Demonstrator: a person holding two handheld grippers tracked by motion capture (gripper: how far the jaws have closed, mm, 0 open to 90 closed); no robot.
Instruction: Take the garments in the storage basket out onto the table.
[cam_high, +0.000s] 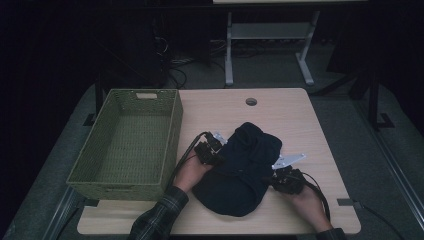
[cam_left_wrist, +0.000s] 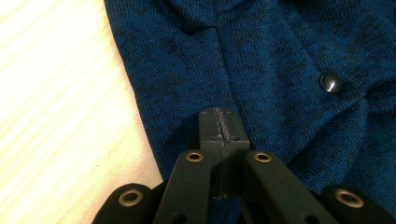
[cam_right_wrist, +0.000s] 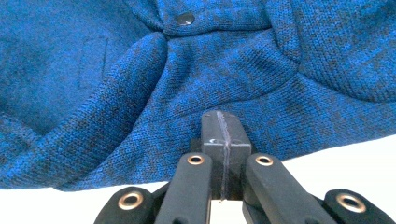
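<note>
Both the left gripper (cam_high: 216, 150) and right gripper (cam_high: 280, 172), jaws pressed together empty, are flanking the blue sweater (cam_high: 242, 167), seemingly arranging it; next calls for spreading to pinch its edges.

Left gripper (cam_left_wrist: 223, 125) fingers (cam_left_wrist: 212, 128) pressed together, nothing between, tips over blue knit garment (cam_left_wrist: 261, 60); dark button (cam_left_wrist: 331, 83) farther off; pale bench (cam_left_wrist: 60, 121) alongside.

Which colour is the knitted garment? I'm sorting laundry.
Dark blue garment, flecked black; clearest in the right gripper view.

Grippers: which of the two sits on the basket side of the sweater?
The left gripper, at the blue sweater's edge nearest the green basket. The right gripper is at the sweater's opposite edge.
</note>
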